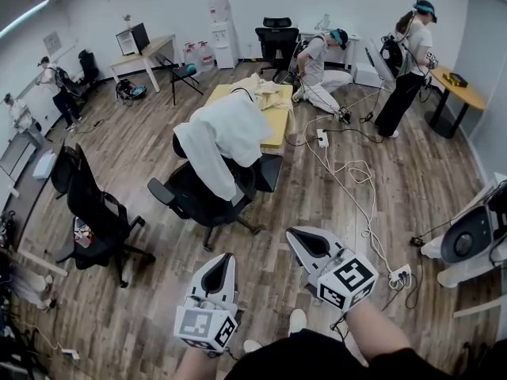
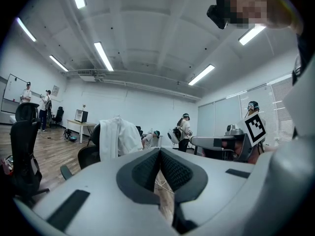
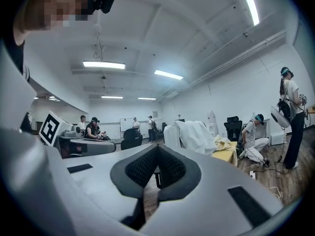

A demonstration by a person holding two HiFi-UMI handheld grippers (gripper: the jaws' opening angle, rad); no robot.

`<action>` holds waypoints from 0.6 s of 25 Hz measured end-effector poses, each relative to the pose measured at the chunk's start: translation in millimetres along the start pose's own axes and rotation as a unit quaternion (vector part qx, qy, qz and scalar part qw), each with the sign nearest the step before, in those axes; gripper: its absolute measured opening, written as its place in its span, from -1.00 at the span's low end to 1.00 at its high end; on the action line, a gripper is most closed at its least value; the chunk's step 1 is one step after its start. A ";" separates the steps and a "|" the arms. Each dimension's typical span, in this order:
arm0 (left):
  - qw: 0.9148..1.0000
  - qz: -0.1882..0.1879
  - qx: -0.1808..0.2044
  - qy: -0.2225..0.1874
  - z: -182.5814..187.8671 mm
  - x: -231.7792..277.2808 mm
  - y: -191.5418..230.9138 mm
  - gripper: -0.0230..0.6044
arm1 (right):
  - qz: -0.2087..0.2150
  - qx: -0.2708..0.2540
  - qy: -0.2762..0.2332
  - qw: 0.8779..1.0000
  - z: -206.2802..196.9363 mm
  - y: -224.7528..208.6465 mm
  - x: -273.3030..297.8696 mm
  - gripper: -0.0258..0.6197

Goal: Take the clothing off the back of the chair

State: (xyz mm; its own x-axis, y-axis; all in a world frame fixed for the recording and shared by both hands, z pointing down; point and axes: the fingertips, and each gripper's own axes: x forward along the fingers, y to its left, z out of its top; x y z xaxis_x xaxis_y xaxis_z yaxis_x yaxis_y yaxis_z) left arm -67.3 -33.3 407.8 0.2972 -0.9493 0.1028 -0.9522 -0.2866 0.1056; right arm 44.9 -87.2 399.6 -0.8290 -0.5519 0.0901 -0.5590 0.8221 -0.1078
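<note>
Grippers, count: two, grey plastic, each carrying a cube with square markers, held low at 6 o'clock of the room in the head view.
Left gripper: the ridged black pads meet at the tips, so it is closed with nothing between them.
Right gripper: the pads are pressed together at the tips in the same way, closed and empty.
Task clothing, count: one white garment, draped over a backrest with one long part hanging down the near side.
Task chair: black wheeled office chair, carrying the garment. It stands at 12 o'clock of the left gripper and 11 o'clock of the right, well apart from both.
Office chairs, count: three in the head view. The second black office chair is at 9 o'clock of the draped one. The third black office chair is at 12 to 1 o'clock, near the far wall.
Table, count: one yellow square-topped table, just beyond the draped chair at 1 o'clock, with a crumpled cream cloth lying on it.
Other people, count: four. There are two far-left people at 10 o'clock, a kneeling person at 1 o'clock and a standing person at 2 o'clock.
Floor: wood-plank floor, with one white cable winding across it at 3 o'clock.
</note>
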 end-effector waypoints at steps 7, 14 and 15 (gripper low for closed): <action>1.000 0.014 0.000 -0.010 8.9 28.9 -3.0 -0.87 | 0.017 -0.010 -0.001 1.000 11.0 -28.1 11.5 -0.88; 0.999 0.032 0.002 -0.017 18.7 47.2 -10.5 -0.87 | 0.043 -0.023 -0.005 0.999 25.8 -44.8 18.2 -0.89; 0.999 0.034 0.003 -0.019 19.5 48.4 -11.7 -0.87 | 0.046 -0.025 -0.005 0.999 26.6 -45.8 18.5 -0.88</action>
State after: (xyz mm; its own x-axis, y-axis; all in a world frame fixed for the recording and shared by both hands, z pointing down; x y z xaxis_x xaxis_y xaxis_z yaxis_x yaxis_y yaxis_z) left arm -43.2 -78.5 392.2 0.2287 -0.9708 0.0729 -0.9706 -0.2216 0.0944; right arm 54.8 -138.8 379.9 -0.8774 -0.4743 0.0714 -0.4787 0.8755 -0.0665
